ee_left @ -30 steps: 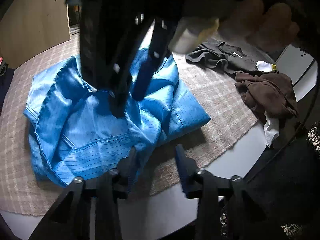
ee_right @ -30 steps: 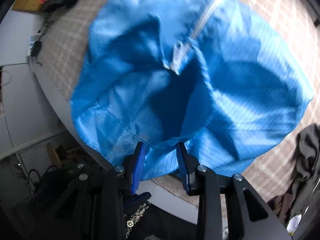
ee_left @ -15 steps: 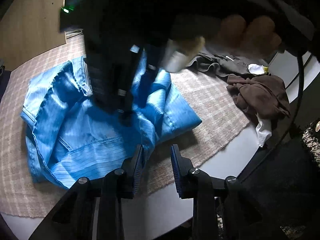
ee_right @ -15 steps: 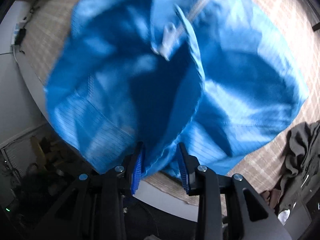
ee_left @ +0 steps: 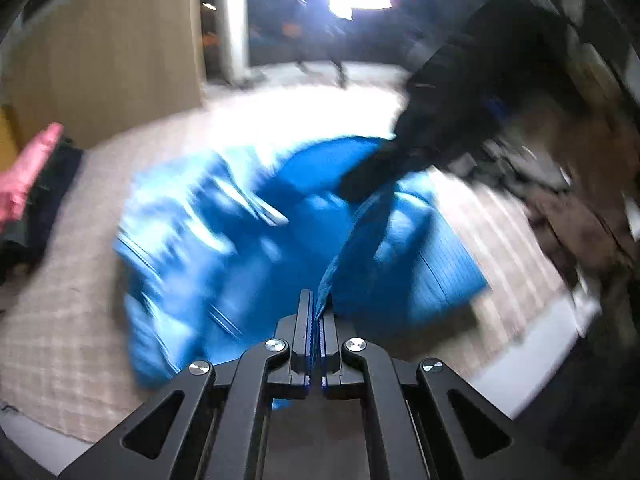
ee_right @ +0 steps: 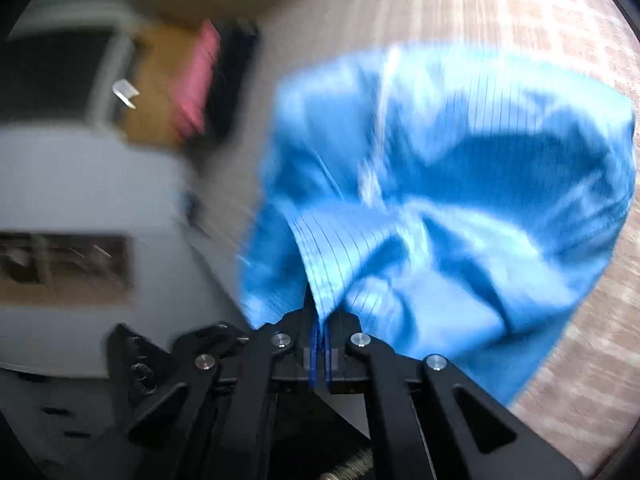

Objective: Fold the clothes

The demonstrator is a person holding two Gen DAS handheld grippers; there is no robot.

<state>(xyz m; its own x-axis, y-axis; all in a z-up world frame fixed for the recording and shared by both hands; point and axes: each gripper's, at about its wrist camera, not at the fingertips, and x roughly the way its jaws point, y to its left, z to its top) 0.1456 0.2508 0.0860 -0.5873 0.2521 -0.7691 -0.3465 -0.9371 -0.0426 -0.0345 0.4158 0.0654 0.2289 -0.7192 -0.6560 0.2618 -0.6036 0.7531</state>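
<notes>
A shiny blue striped garment point(ee_left: 248, 248) lies rumpled on a beige checked cloth point(ee_left: 60, 320) over the table. My left gripper point(ee_left: 316, 304) is shut on an edge of the blue garment, which rises from its jaws as a taut strip toward the right gripper point(ee_left: 384, 164), a dark blurred shape above the fabric. In the right wrist view my right gripper point(ee_right: 320, 312) is shut on a pleated edge of the blue garment point(ee_right: 460, 184), which billows up and to the right. Both views are motion-blurred.
Dark and brown clothes point(ee_left: 580, 216) are heaped at the right of the table. A pink item on dark cloth point(ee_left: 28, 176) sits at the far left, and the pink item point(ee_right: 196, 80) also shows in the right wrist view. The white table edge point(ee_left: 532, 344) curves at lower right.
Both grippers' jaws have shut on edges of the blue garment. Both hands have swung and lifted, pulling the fabric up off the cloth; the views now tilt toward the room.
</notes>
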